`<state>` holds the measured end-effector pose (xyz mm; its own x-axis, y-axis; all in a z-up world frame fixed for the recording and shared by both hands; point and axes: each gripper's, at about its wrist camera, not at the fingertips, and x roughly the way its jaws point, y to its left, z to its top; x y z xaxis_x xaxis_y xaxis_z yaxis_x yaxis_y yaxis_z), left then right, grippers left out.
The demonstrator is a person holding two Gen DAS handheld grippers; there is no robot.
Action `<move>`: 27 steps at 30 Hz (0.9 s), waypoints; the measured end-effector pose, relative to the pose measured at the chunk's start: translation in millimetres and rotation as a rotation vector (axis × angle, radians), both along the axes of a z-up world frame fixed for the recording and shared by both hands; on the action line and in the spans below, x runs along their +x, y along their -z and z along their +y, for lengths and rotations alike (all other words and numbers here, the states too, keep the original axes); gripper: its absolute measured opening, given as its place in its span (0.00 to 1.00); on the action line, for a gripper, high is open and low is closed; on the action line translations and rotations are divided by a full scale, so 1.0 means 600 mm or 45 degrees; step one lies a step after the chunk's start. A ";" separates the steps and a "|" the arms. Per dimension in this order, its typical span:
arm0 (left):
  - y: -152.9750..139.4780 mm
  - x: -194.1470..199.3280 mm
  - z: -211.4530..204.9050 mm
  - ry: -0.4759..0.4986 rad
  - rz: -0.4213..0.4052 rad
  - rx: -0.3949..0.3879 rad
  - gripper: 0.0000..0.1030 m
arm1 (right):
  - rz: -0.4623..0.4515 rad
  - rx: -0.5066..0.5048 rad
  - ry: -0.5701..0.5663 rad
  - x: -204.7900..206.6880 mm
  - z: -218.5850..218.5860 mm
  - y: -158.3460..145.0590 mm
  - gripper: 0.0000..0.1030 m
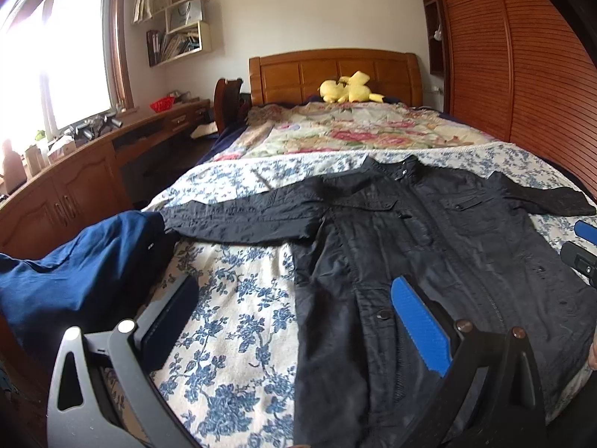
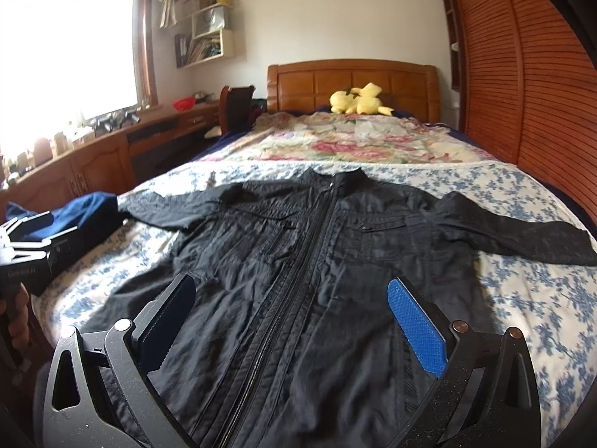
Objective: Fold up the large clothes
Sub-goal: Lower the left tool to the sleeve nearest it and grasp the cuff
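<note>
A black zip-front jacket point(image 2: 306, 261) lies face up and spread flat on the bed, collar toward the headboard, both sleeves stretched out sideways. In the left wrist view the jacket point(image 1: 429, 246) fills the right half. My left gripper point(image 1: 294, 287) hovers open above the jacket's lower left hem and the bedspread, holding nothing. My right gripper point(image 2: 291, 287) hangs open over the jacket's lower front, astride the zipper, also holding nothing. The right gripper's blue fingertip point(image 1: 585, 233) shows at the left view's right edge, and the left gripper point(image 2: 33, 246) shows at the right view's left edge.
A blue-flowered bedspread point(image 2: 522, 298) covers the near bed, a pink floral quilt point(image 2: 354, 142) the far part. A yellow plush toy point(image 2: 358, 100) sits by the wooden headboard point(image 2: 350, 82). A blue garment point(image 1: 74, 268) lies at the bed's left edge. Wooden desk point(image 1: 74, 171) left, slatted wardrobe point(image 2: 522, 93) right.
</note>
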<state>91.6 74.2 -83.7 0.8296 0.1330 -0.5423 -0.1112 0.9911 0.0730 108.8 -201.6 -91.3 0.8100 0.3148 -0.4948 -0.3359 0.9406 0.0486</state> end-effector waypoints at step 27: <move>0.147 0.273 0.216 -0.033 0.320 -0.166 0.96 | 0.132 0.054 -0.198 0.182 0.120 0.129 1.00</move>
